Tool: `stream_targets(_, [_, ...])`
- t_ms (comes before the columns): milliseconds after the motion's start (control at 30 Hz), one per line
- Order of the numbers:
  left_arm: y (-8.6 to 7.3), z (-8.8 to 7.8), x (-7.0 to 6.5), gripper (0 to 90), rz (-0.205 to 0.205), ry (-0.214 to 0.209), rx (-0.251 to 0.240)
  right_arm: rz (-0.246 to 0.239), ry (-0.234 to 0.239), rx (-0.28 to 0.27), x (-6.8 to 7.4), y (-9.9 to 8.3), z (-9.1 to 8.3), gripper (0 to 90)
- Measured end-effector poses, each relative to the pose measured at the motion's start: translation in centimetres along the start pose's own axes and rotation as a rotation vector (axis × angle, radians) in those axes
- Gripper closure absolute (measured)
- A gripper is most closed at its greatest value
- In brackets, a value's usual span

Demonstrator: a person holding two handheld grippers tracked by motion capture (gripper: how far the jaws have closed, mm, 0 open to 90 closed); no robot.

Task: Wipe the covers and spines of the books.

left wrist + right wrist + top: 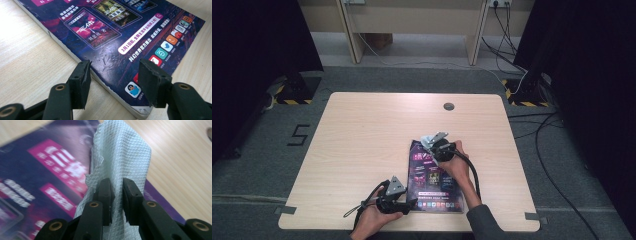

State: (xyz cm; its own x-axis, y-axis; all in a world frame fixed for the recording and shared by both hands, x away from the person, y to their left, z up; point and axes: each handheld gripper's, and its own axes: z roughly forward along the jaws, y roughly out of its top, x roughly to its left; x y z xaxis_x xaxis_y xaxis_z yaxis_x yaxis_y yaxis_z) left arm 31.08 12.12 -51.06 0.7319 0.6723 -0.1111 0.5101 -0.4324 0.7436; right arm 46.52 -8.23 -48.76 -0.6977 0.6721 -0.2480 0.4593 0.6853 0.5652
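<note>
1. Pictured: a light wooden surface [362,135] seen from the high view, with a dark purple magazine [434,180] lying flat toward its near edge.
2. At the magazine's near-left corner, the left gripper [411,205], held in a hand [374,220] and resting low at the surface.
3. In the left gripper view, its fingers [81,80] standing apart, one on the bare wood just beside the magazine's edge, the other over the printed cover by a row of app icons; magazine corner between them, not pinched.
4. At the magazine's far end, the right gripper [438,149], carried by the other hand [457,162].
5. In the right gripper view, its fingers [106,195] clamped on a white quilted paper towel [122,155], which stretches forward from the fingertips over the cover's upper right part.
6. Beyond the towel, bare wood to the right of the fingers; cover print blurred to their left.
</note>
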Motion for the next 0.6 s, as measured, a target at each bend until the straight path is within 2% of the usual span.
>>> stream_targets(133, [0.0, 0.0, -0.1, 43.5, 0.001, 0.005, -0.005, -0.051, 0.007, -0.012, 1.0, 0.3, 0.0, 78.8])
stream_targets(167, [0.0, 0.0, -0.1, 43.5, 0.002, 0.004, -0.005, -0.044, 0.010, -0.012, 0.8, 0.2, 0.0, 78.7])
stream_targets(200, [0.0, 0.0, 0.0, 43.5, -0.001, 0.002, -0.005, -0.044, -0.030, 0.008, 0.2, -0.1, -0.1, 78.7])
stream_targets(233, [-0.1, 0.0, 0.0, 43.5, -0.002, 0.001, -0.005, -0.044, -0.030, 0.008, 0.2, -0.1, -0.1, 78.7])
stream_targets(267, [-0.1, 0.0, 0.0, 43.5, -0.001, 0.001, -0.004, -0.042, -0.051, 0.020, -0.1, -0.3, -0.1, 78.8])
stream_targets(300, [-0.1, 0.0, 0.0, 43.5, -0.001, 0.001, -0.005, -0.030, -0.070, 0.031, -1.0, -0.7, -0.1, 78.7])
stream_targets(333, [-0.1, 0.0, 0.0, 43.5, -0.001, 0.000, -0.005, 0.012, -0.110, 0.056, -2.4, -1.4, -0.3, 78.7])
stream_targets(367, [0.0, 0.0, 0.0, 43.5, -0.001, -0.001, -0.003, 0.012, -0.110, 0.056, -2.4, -1.4, -0.3, 78.7])
stream_targets(433, [-0.1, 0.0, 0.1, 43.4, -0.007, -0.003, -0.006, 0.074, -0.150, 0.064, -4.2, -2.4, -0.5, 78.6])
stream_targets(500, [-0.1, 0.0, 0.0, 43.4, -0.003, 0.000, -0.005, 0.125, -0.131, 0.052, -5.0, -2.9, -0.6, 78.4])
stream_targets(600, [-0.1, 0.0, 0.1, 43.3, -0.007, -0.003, -0.005, 0.105, -0.145, 0.073, -4.8, -2.6, -0.5, 78.9])
